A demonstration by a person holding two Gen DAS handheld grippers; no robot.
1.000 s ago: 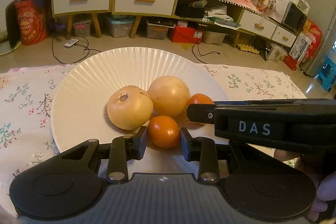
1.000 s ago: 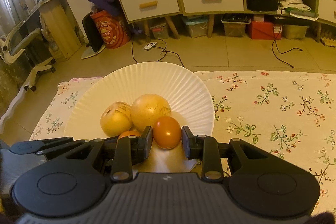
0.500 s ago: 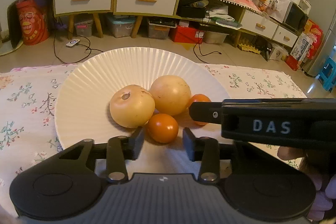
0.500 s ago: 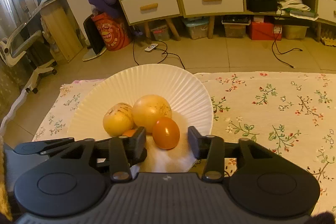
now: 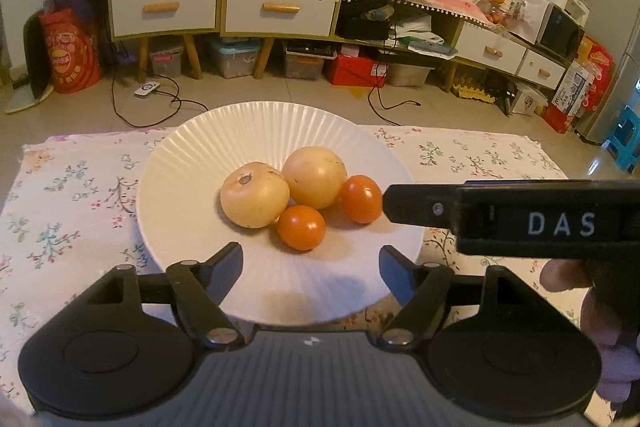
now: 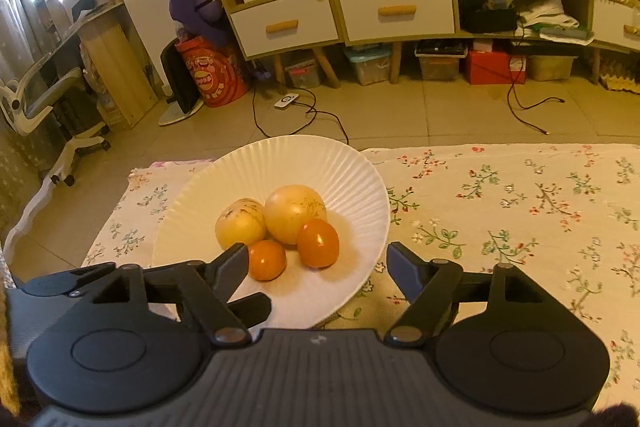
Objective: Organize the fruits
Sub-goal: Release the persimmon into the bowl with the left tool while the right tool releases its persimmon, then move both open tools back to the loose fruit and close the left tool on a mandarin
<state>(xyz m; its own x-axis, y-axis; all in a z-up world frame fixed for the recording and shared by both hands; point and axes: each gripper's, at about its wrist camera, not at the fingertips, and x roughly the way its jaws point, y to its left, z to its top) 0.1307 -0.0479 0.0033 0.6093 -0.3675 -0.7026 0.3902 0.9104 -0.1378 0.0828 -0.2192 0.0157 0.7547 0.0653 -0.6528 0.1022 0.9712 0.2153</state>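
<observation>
A white fluted paper plate (image 5: 192, 187) (image 6: 352, 179) on the floral cloth holds two pale yellow round fruits (image 5: 255, 194) (image 5: 315, 177) and two small orange fruits (image 5: 301, 227) (image 5: 361, 199). In the right wrist view the same yellow fruits (image 6: 240, 223) (image 6: 295, 214) and orange fruits (image 6: 267, 259) (image 6: 318, 243) sit together. My left gripper (image 5: 310, 263) hangs just short of the nearer orange fruit, jaws opening, nothing between them. My right gripper (image 6: 314, 265) is also opening, its pads well apart from the orange fruit ahead. The right gripper's finger (image 5: 416, 205) reaches in from the right in the left wrist view.
The floral tablecloth (image 6: 520, 203) stretches right of the plate. Beyond the table's far edge lies tiled floor with cables, then a low cabinet with white drawers (image 5: 280, 7). A hand (image 5: 600, 311) holds the right gripper at the lower right.
Both grippers have let go of their orange fruits, spread their jaws wide and drawn back and up. Both orange fruits now rest on the plate.
</observation>
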